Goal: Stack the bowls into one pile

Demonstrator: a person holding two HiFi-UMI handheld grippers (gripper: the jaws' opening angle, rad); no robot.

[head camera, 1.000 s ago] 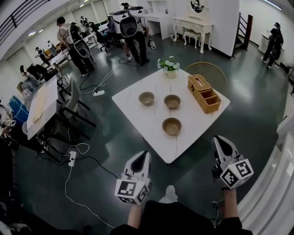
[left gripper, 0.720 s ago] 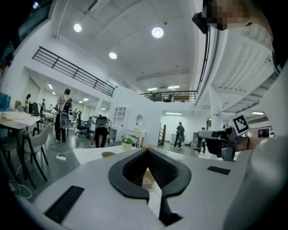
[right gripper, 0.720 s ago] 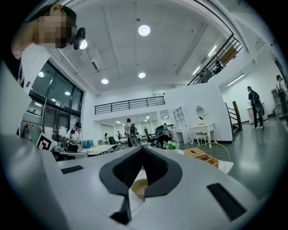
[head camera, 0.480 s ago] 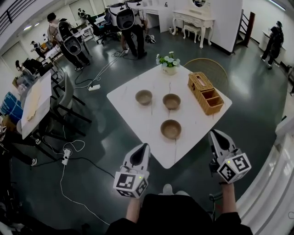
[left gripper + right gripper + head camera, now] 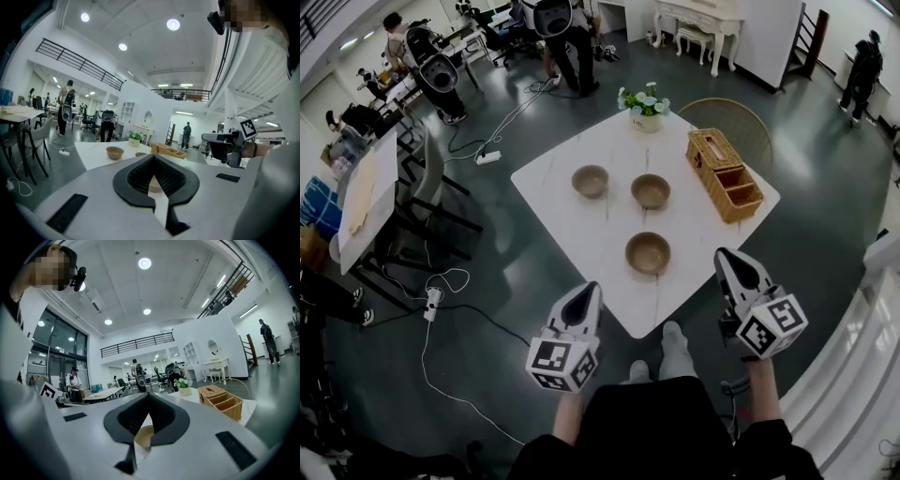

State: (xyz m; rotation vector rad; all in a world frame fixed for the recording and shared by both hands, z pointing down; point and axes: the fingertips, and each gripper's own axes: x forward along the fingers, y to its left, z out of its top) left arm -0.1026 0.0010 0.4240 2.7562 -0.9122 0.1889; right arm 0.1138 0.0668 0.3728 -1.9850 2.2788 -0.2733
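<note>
Grippers: the grey left gripper [image 5: 592,287] and grey right gripper [image 5: 723,252] are closed and empty.
Near bowl: a round brown bowl [image 5: 648,252] is set at 6 o'clock on the square white table [image 5: 572,225].
Far bowls: a left brown bowl [image 5: 590,179] is seen at 11 o'clock and a right brown bowl [image 5: 651,190] at 12.
Handling: they are judged hard, light and breakable, and best pinched at the rim.
Around: a woven basket [image 5: 724,175] is set at 2 o'clock and a flower pot [image 5: 646,108] is farthest; nothing is blocked.

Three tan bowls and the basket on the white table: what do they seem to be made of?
Tan round bowls: matte, even brown, no glare; possibly wood or unglazed ceramic. Rectangular tan basket: woven wicker or rattan, with the weave visible. White square table: smooth top with faint veins, marble-look.
</note>
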